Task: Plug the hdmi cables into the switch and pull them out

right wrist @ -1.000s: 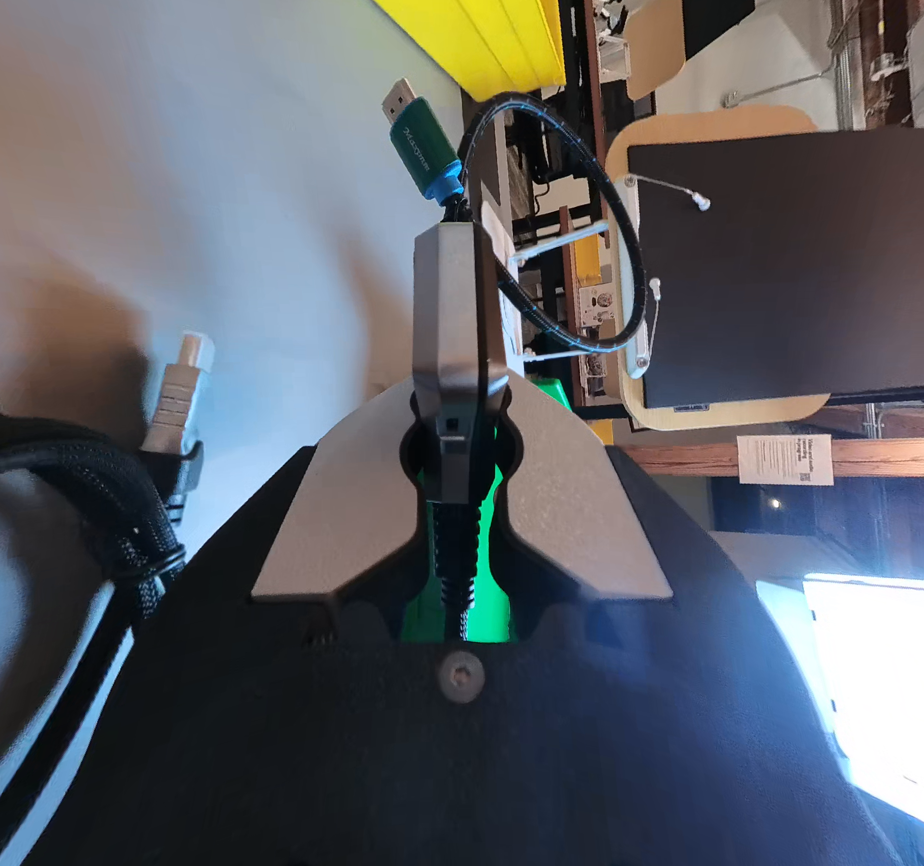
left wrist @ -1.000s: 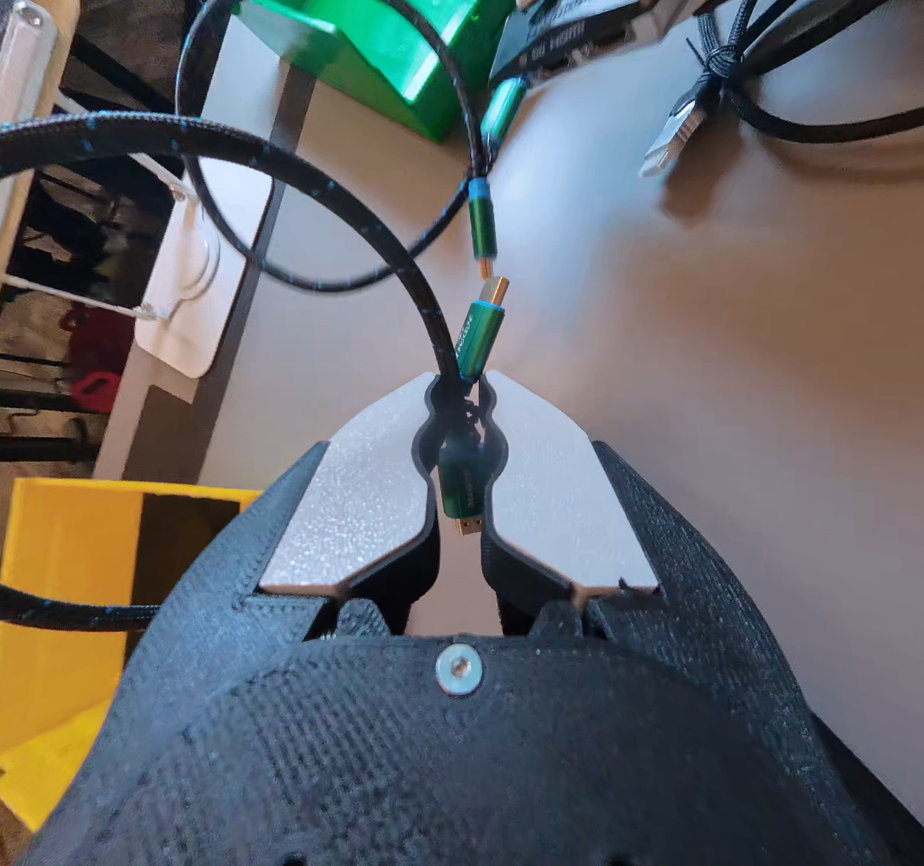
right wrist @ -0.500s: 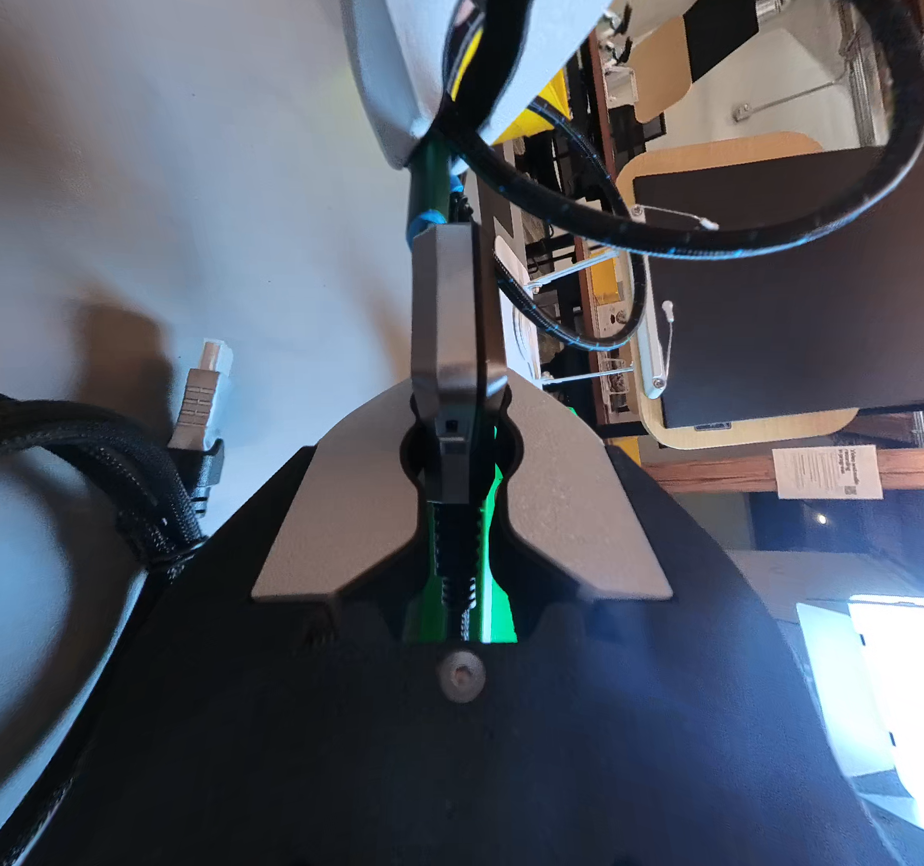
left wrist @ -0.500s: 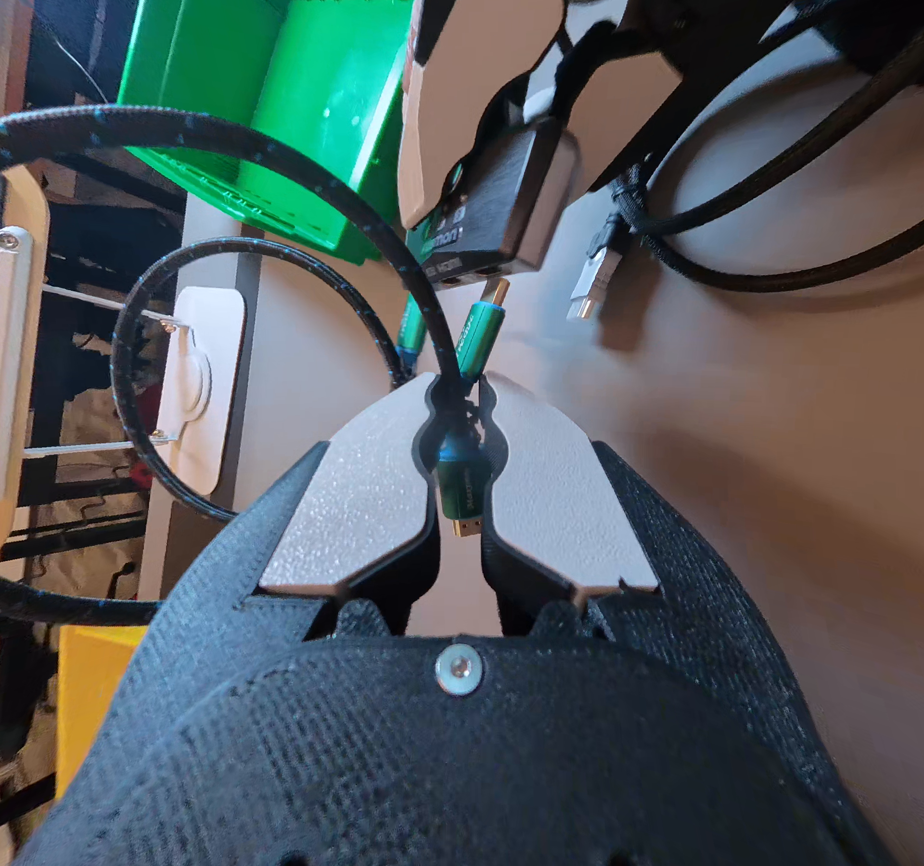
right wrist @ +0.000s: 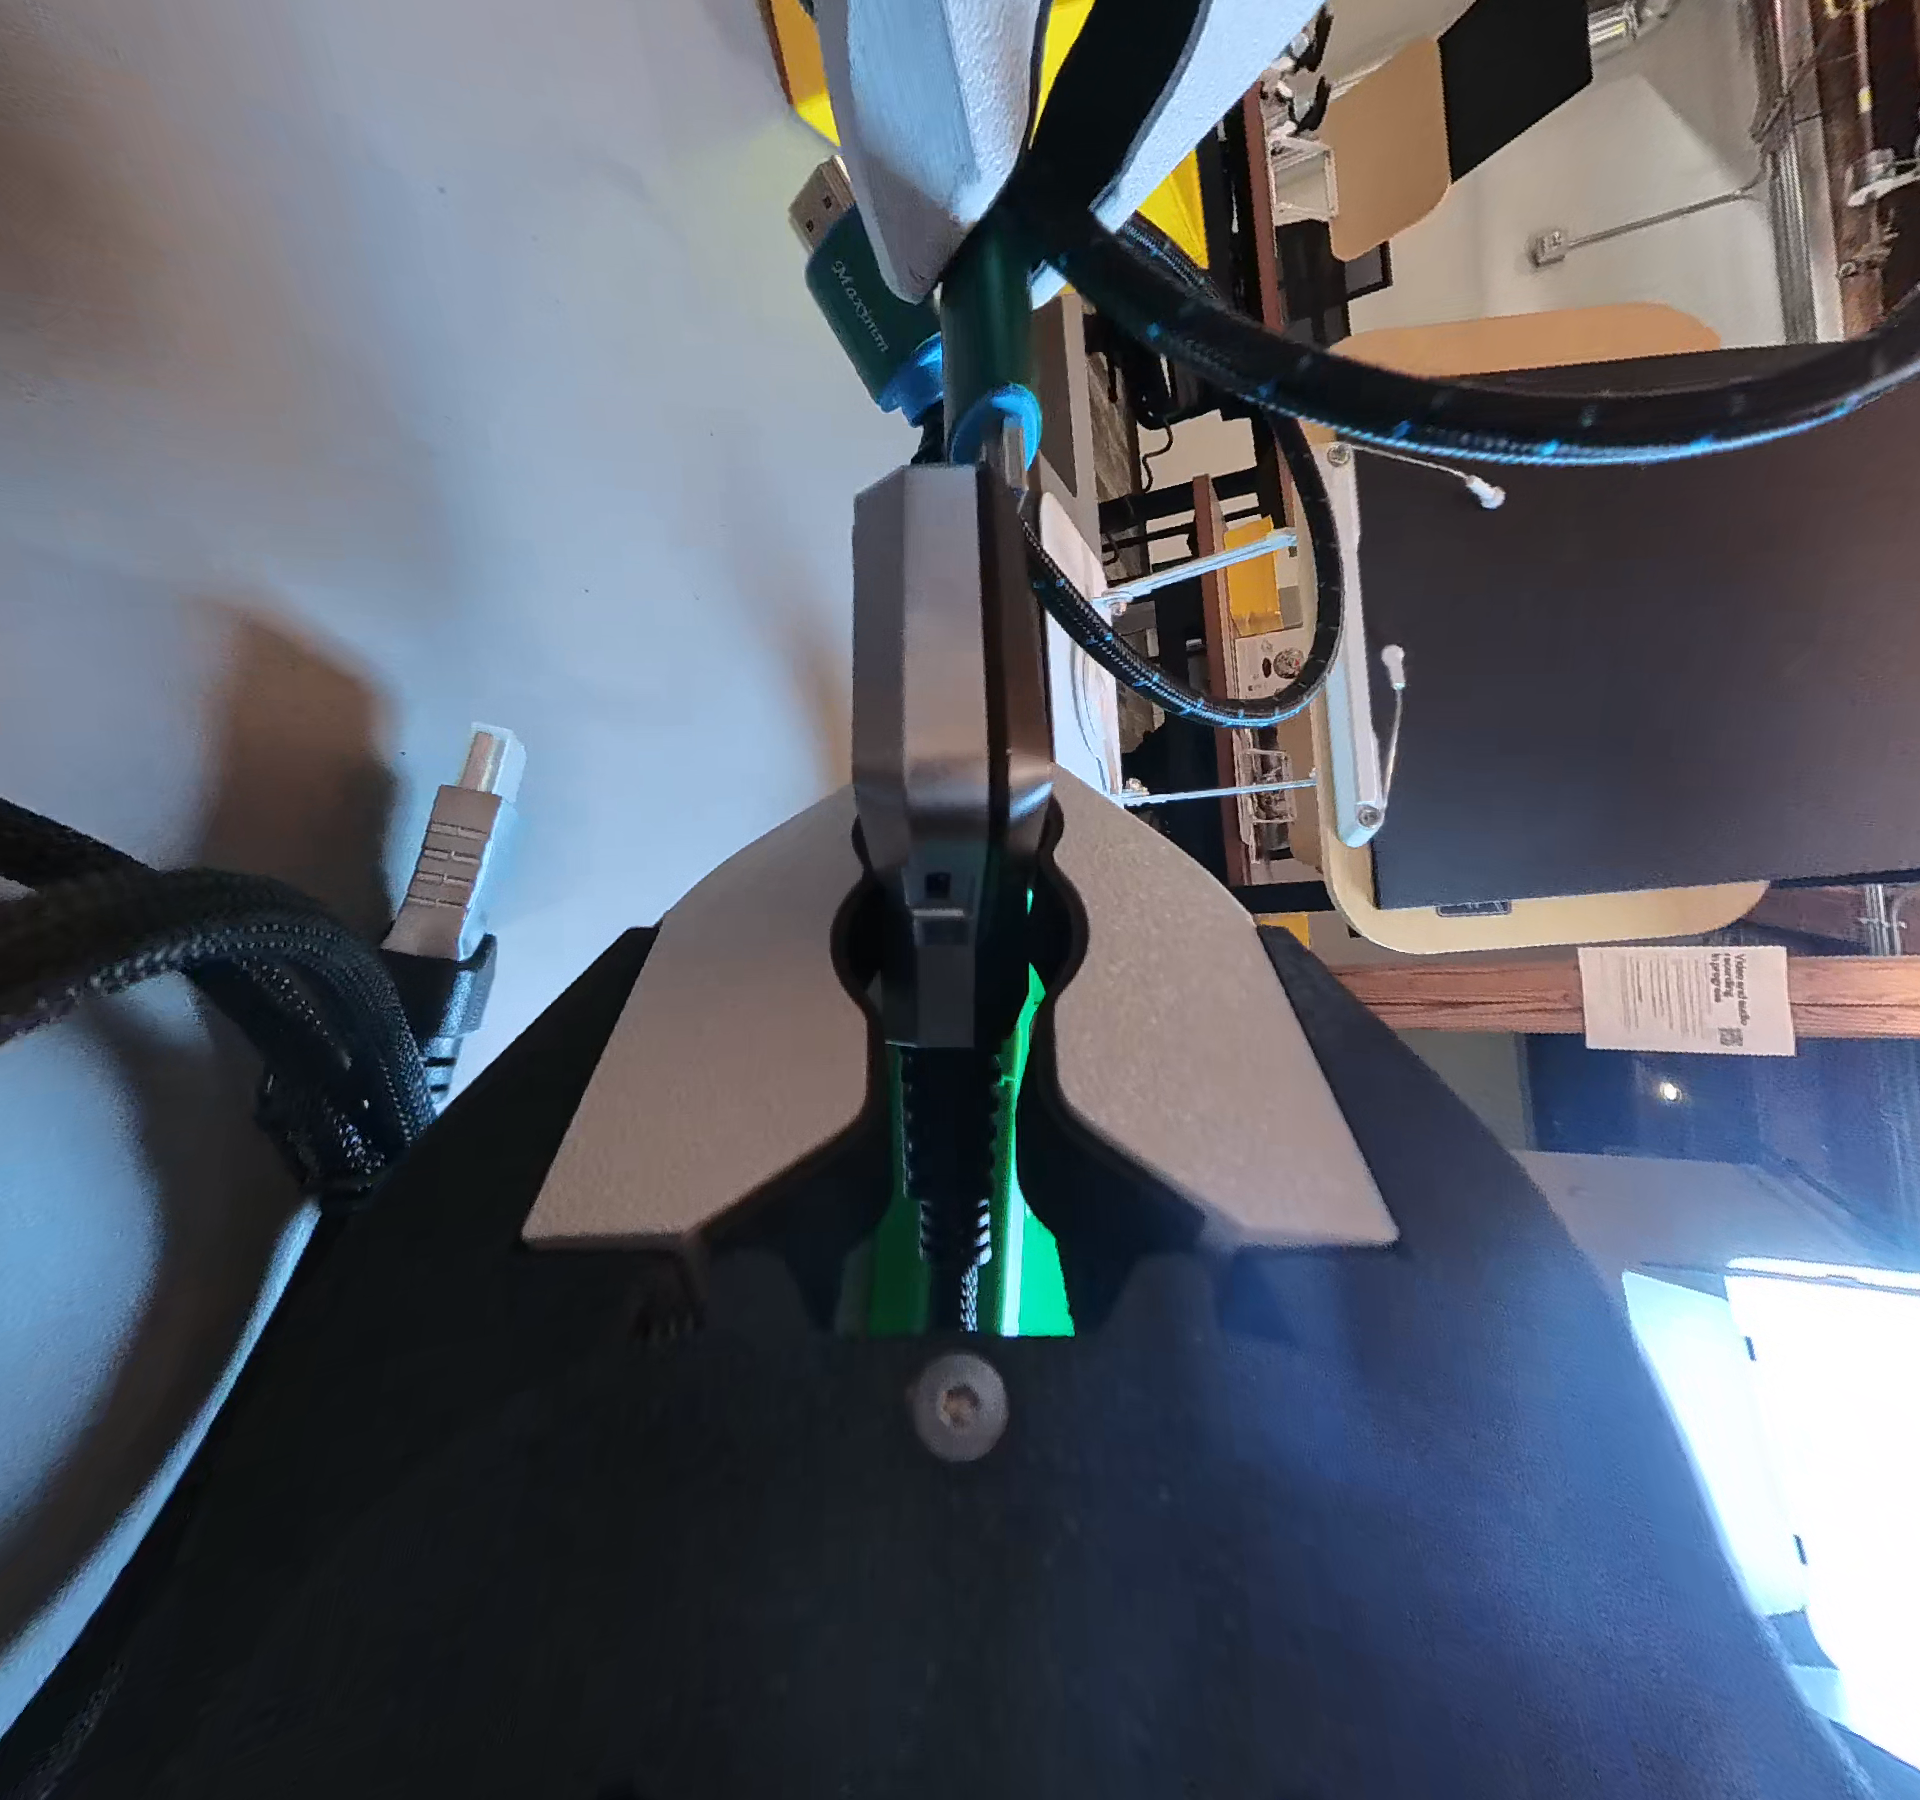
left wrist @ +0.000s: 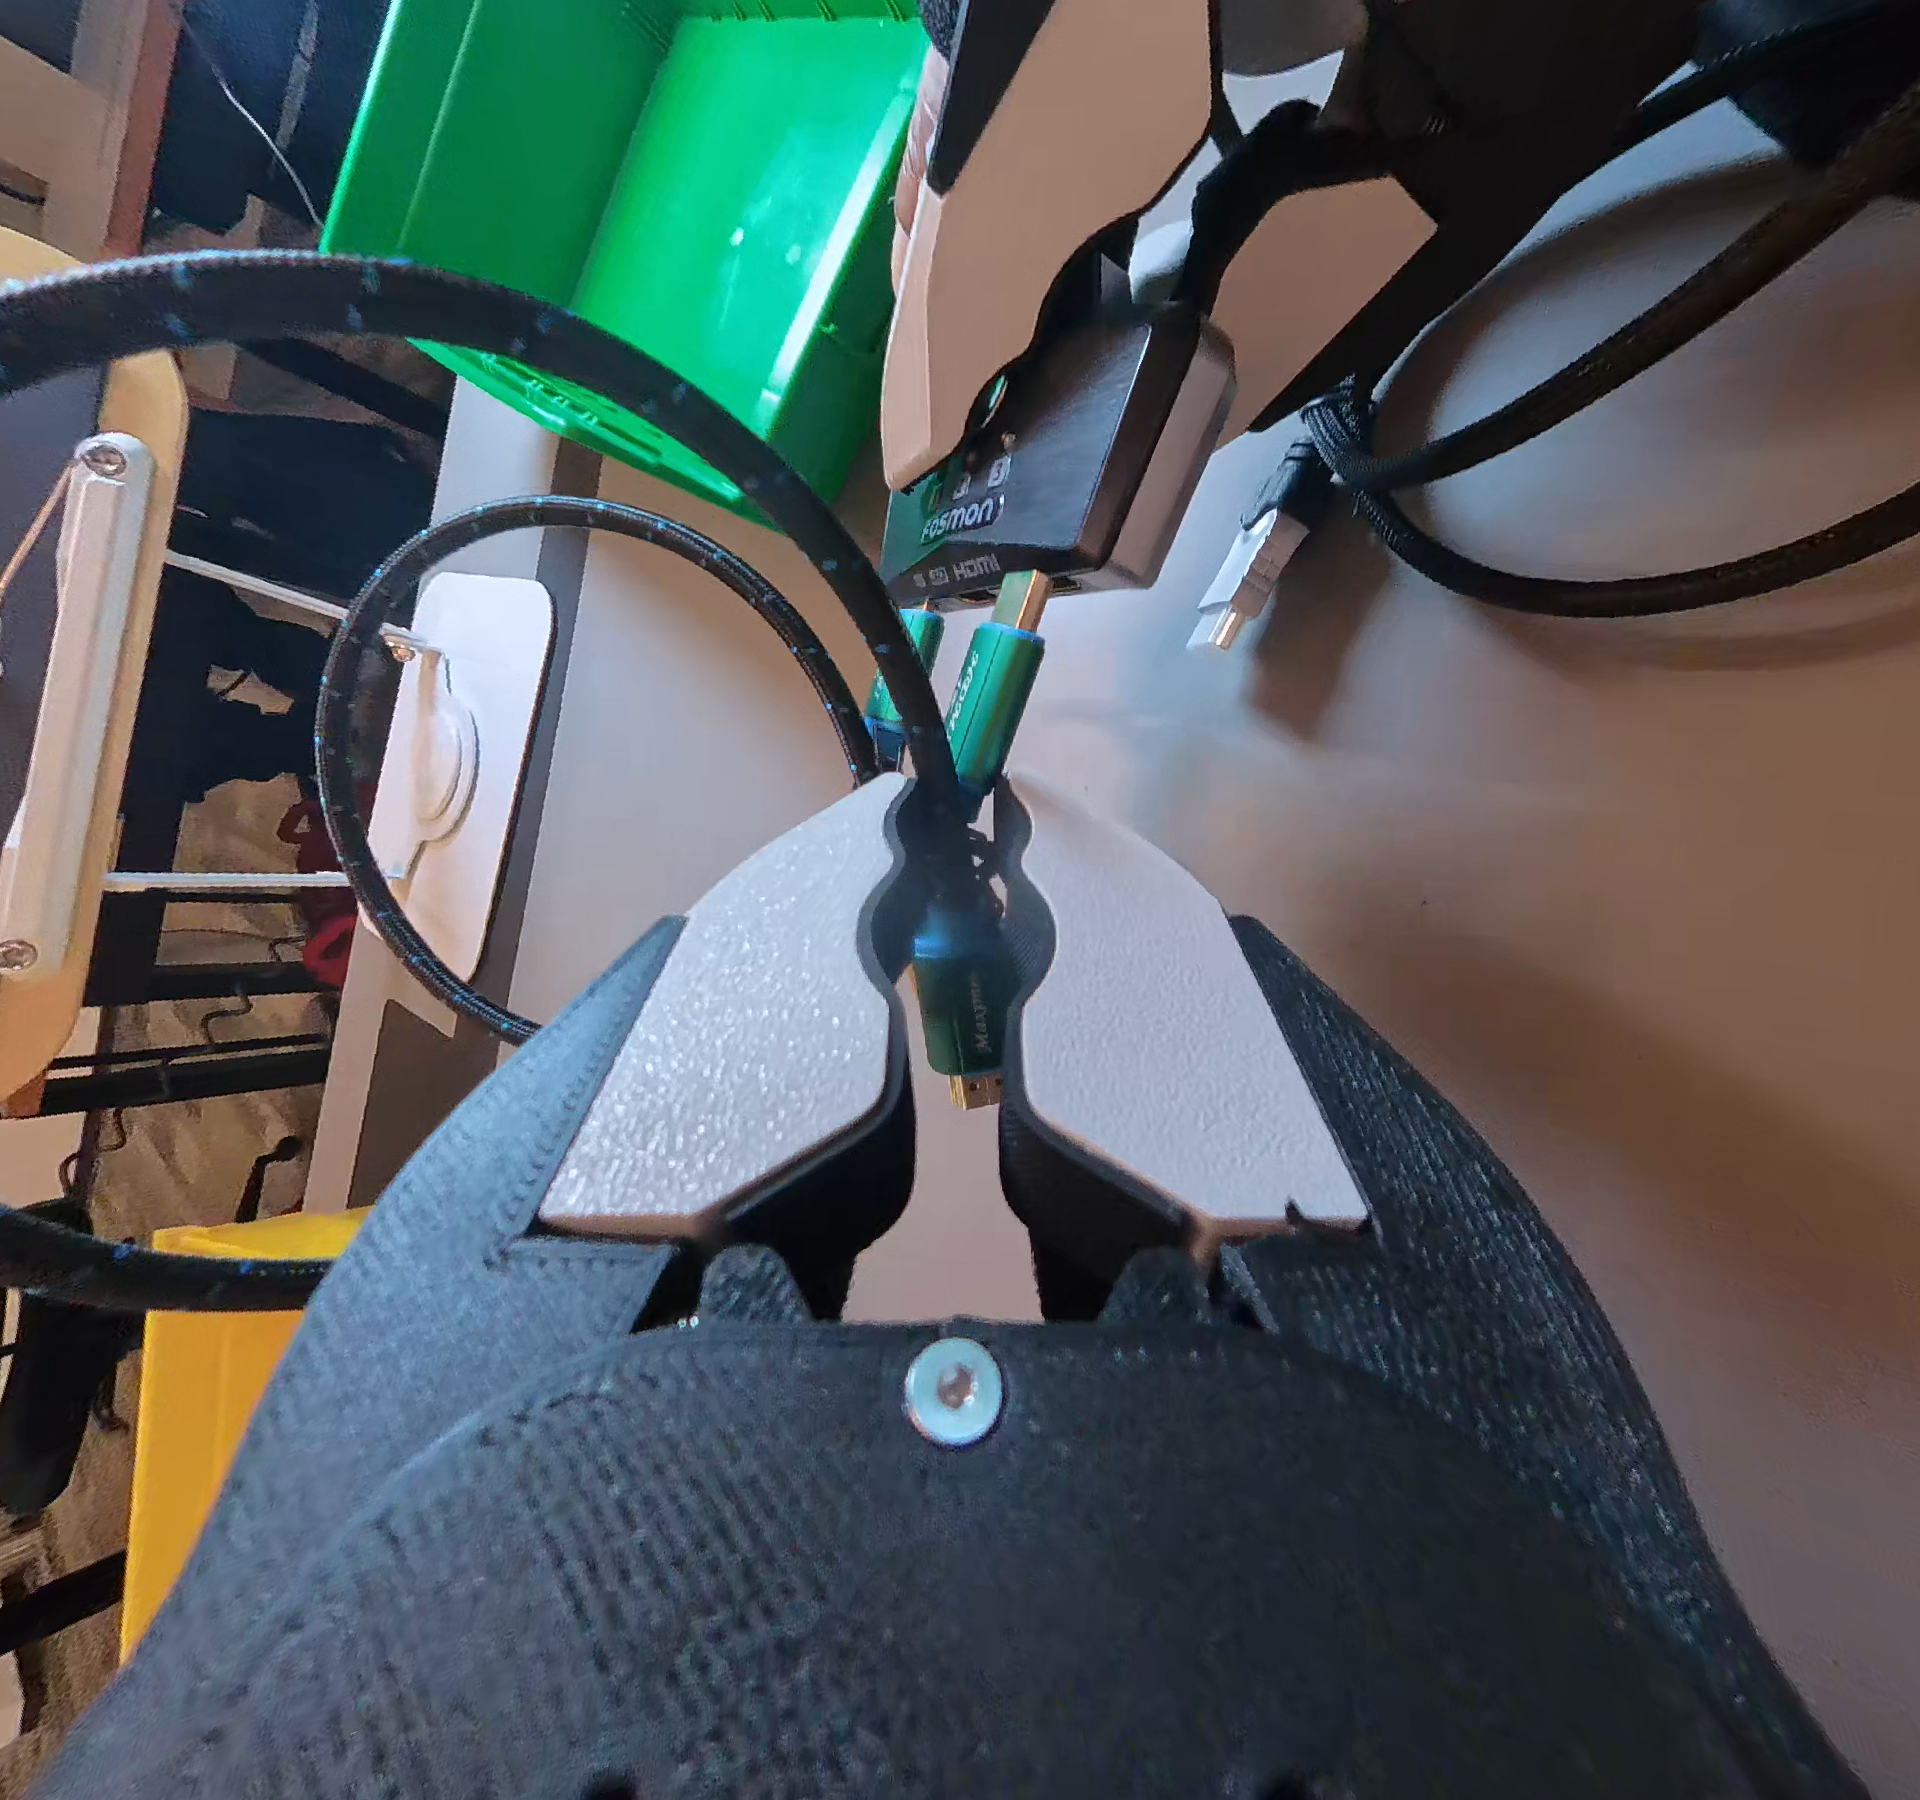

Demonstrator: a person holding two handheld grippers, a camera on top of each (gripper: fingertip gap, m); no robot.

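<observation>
Left wrist view: my left claw (left wrist: 954,815) grips the green plug (left wrist: 992,701), tip at the switch (left wrist: 1060,462) clamped in my right claw (left wrist: 1132,296); I should push straight, without twisting.

Switch (left wrist: 1070,462) ports behind green plug (left wrist: 994,701)

Warm, fairly bright light falls on the worktop (left wrist: 1558,919) in the left wrist view, with soft brown shadows under the black cables (left wrist: 1558,555) at upper right. The right wrist view is cooler and dimmer, with blown-out glare at lower right. Both frames bend strongly at the edges; the near claw bodies are slightly soft.
</observation>
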